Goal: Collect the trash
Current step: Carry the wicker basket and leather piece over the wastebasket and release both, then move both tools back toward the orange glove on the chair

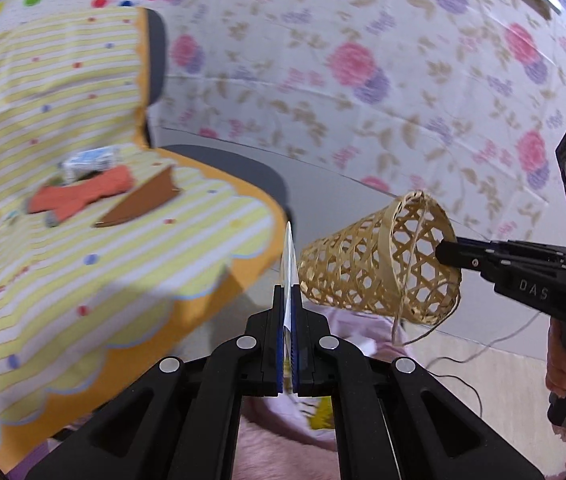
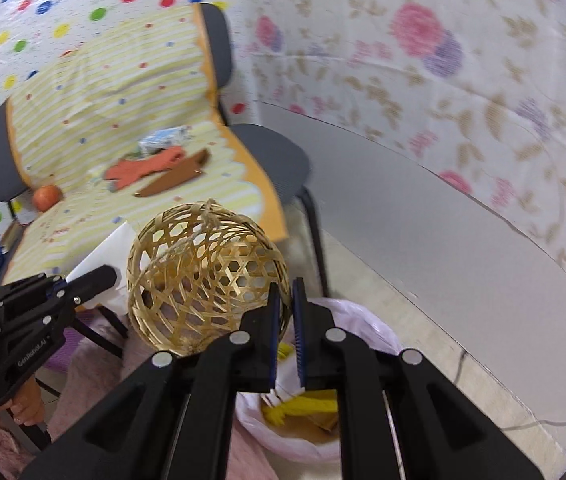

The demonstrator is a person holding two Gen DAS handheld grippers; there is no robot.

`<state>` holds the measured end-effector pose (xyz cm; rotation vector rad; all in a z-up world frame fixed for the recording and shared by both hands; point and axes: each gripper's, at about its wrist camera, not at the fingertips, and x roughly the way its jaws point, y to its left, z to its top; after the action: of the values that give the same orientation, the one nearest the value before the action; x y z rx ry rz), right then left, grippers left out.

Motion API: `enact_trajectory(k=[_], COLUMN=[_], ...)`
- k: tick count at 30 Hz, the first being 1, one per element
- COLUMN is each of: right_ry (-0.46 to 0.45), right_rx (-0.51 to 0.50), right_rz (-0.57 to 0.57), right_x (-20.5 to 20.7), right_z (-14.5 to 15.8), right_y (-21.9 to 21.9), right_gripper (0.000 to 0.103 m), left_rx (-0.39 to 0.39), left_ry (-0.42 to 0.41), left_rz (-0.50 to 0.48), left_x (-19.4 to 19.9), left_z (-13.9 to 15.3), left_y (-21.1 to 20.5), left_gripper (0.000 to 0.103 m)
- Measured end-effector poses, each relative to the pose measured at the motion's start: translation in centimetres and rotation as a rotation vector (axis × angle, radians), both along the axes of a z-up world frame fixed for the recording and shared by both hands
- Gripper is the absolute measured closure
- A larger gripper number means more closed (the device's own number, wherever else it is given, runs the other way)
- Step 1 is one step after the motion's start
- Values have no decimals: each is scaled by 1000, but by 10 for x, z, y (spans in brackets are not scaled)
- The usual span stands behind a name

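While both your grippers are clamped, each carries something over the bag [image 2: 367,332].

Your left gripper [image 1: 290,312] pinches a white sheet [image 1: 289,256] seen edge-on, its face hidden; your right gripper [image 2: 285,300] nips the basket [image 2: 203,276] rim. Below, the bag's contents are half covered. Beyond, blurred scraps [image 1: 83,196] lie on the chair [image 1: 143,240].
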<state>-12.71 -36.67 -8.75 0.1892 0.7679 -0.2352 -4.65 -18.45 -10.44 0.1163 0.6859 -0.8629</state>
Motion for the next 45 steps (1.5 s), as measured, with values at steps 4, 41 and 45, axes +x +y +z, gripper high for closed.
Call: enact_trajectory(k=[4,41,45], right_ry=[24,-46,-65], right_rx=[5,57,61], right_rz=[-46,62,130], right_x=[-13,16,41], right_z=[-10,-3,4], right_y=[-16,-1,19], right_gripper=[96,71,71], left_rx=[8,59,63], left_ry=[16,-4,-17], left_rz=[-50,168,253], left_x=[-4,25,35], left_z=[-6,-1,6], left_y=[-22,30,56], left_gripper=[100,55,55])
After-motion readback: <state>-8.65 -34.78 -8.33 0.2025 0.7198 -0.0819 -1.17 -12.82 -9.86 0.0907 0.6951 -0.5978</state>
